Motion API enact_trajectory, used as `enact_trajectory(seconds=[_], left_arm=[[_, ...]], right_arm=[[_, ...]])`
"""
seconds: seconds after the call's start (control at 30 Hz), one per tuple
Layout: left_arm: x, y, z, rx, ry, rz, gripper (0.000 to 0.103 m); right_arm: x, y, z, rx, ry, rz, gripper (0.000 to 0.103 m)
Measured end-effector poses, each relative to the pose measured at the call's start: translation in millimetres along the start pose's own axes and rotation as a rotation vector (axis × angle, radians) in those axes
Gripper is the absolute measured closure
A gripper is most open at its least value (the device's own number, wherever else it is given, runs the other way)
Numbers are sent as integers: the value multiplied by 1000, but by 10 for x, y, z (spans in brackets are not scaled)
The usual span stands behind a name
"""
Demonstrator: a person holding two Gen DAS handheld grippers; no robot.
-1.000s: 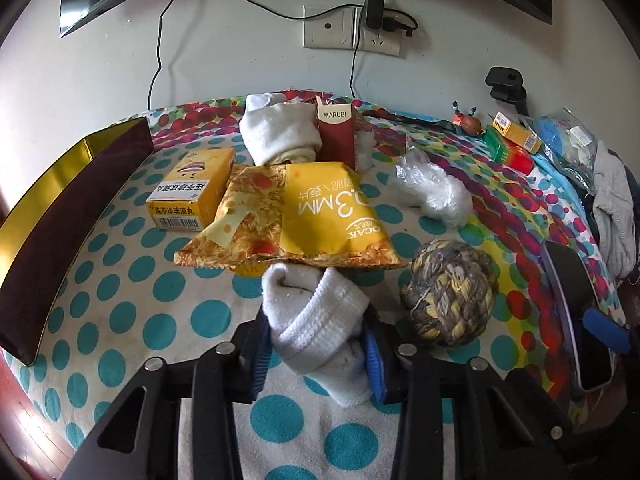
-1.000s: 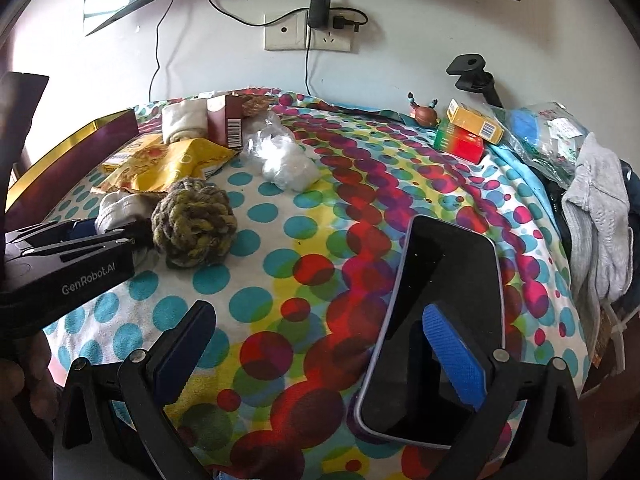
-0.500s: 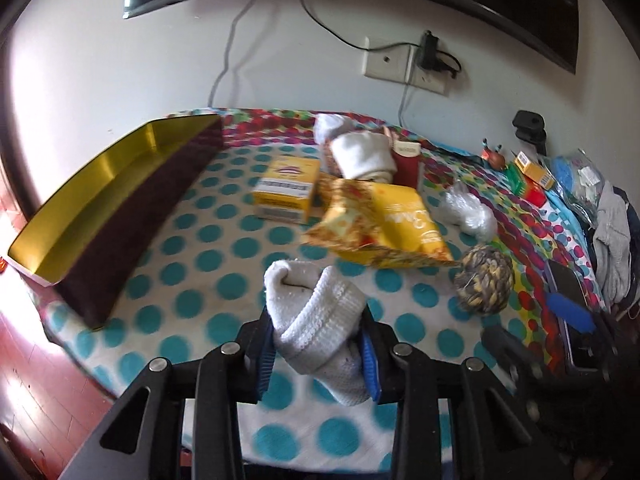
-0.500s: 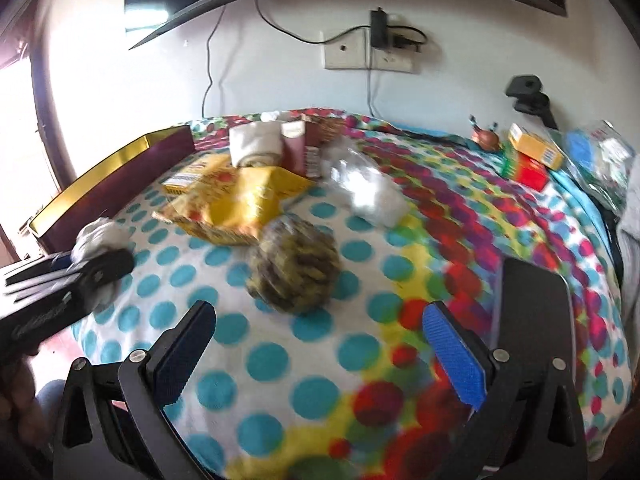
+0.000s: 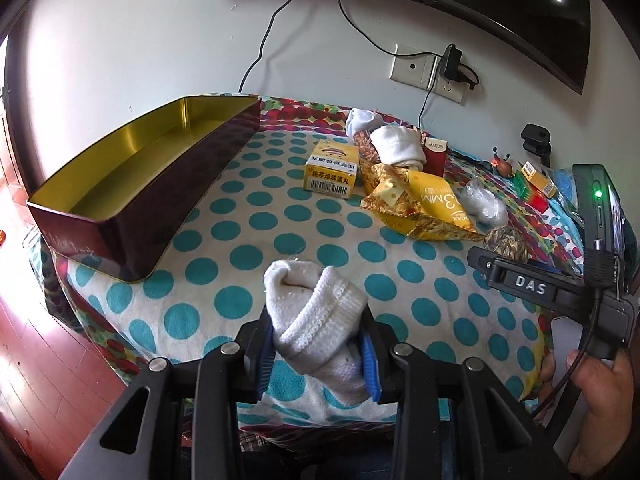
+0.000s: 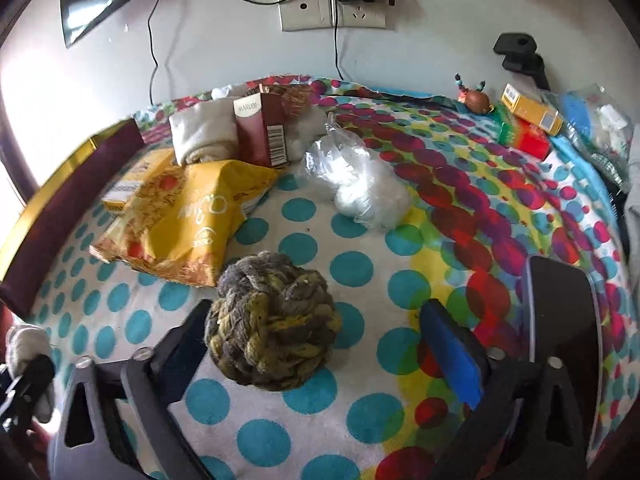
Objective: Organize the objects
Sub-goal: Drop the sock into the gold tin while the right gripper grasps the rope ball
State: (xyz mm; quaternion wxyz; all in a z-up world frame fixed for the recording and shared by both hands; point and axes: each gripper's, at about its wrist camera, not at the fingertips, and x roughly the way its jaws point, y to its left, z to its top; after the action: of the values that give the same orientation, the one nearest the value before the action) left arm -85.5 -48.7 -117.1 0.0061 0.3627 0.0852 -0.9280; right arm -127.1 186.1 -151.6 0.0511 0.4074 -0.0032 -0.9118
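While nothing yet lies in the tin (image 5: 120, 176), sorting looks barely begun. Left tool (image 5: 318, 354) clenched on a rolled white sock (image 5: 316, 312), carried above the spotted bed (image 5: 280, 240), tin ahead and to its left. Right tool (image 6: 320, 340) wide, jaws just now narrowing about the rope ball (image 6: 272, 320), left pad close beside it, right pad apart, nothing gripped. Ahead of that tool, unsorted: snack bag (image 6: 180, 216), red box (image 6: 260, 130), plastic wrap (image 6: 356, 184). Sock soft, ribbed at the cuff, squashed between the pads.
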Motion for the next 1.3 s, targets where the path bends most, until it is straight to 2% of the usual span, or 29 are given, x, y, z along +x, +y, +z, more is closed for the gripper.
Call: enact_trajectory(seconds=[0.07,0.13,0.2,0.43,0.63,0.73,0.83,0.97,1.17,1.3], left_arm=[[3,18,-9,-8,0,-9,67],[-9,35,-11,-10,-6,-12,67],[-28,56,-2,-12,-10,-9,67],[-193,198,134,-23,-65,21,67],[-400,460,551,-46,-157,78,67],[-452,694,819,-73,-194,138,67],[-344,981,1000,-95,-178,220,67],[-53,1300,1082,-120,-112,302,67],[275,1510,1071,-127,-54,368,67],[424,1573,1062,-138,-27,385,67]], right_arm=[[-12,75,-12,-45,-16,11,27],[-23,153,-21,-87,-29,13,51],[-22,188,-18,-97,-35,9,51],[-91,143,11,-81,-49,74,52],[-146,93,173,-63,-81,76,52],[-56,31,214,-43,-65,78,51],[8,-39,192,-8,-44,100,51],[13,-55,178,2,-46,119,51],[55,-101,173,29,-23,150,51],[53,-77,165,18,-23,155,51]])
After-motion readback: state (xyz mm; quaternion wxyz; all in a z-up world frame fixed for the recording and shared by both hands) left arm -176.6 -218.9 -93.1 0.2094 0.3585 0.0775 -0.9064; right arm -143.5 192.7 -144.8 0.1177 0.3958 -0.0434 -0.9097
